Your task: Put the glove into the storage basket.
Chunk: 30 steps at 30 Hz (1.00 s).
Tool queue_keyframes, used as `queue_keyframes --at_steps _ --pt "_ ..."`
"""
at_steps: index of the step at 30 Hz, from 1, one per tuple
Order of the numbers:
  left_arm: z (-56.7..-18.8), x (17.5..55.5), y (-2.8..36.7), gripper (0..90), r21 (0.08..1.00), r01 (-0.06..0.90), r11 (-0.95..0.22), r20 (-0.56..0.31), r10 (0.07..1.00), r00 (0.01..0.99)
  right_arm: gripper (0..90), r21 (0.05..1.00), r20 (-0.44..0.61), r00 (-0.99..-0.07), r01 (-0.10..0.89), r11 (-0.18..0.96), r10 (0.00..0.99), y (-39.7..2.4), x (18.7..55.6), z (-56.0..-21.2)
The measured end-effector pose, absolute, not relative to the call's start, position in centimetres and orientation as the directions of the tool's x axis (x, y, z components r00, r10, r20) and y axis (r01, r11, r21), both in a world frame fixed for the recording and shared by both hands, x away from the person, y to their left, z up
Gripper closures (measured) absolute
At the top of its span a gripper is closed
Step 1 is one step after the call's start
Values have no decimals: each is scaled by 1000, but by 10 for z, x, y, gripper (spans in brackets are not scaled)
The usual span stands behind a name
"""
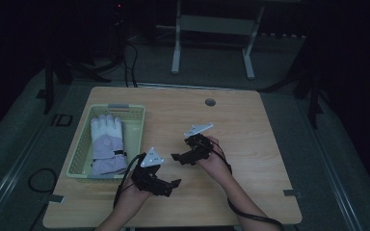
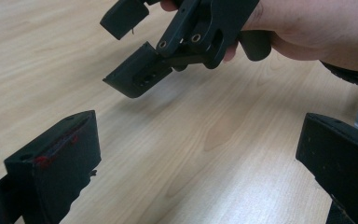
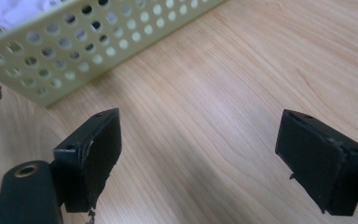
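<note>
Gloves seem to be our business: one pale glove lies flat in the green basket at the table's left side, fingers pointing away from us. We hold both grippers over bare wood just right of the basket, each gaping wide and carrying nothing. Our left gripper sits nearer us, the right gripper just beyond it, jaws aimed at the basket, probably ready to reach in
</note>
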<state>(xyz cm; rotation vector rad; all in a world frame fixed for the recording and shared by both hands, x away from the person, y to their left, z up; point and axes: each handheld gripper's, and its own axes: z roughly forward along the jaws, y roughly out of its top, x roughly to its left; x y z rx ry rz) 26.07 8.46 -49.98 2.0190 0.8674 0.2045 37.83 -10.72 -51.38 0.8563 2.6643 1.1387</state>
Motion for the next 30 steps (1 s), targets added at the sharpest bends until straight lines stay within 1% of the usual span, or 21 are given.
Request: queue_keyframes --at_steps 2,13,18,23,25,30 --pt "-502 260 81 0 794 495 -353 -179 643 745 143 698 122 -832 460 550 541 -112 377 -517" --pt "-517 259 56 0 789 480 -384 -194 586 787 148 693 102 -847 437 574 522 -139 365 -532" --pt "-525 258 48 0 792 472 -389 -200 564 801 148 710 92 -845 426 560 526 -152 360 -537" --pt "-534 255 38 0 791 445 -419 -194 518 833 148 709 86 -840 430 559 536 -163 356 -544" --pt "-537 254 35 0 796 438 -418 -202 498 843 147 722 90 -842 423 548 532 -168 353 -545" --pt "-543 253 30 0 789 434 -436 -200 485 851 147 720 82 -835 427 547 544 -178 348 -549"
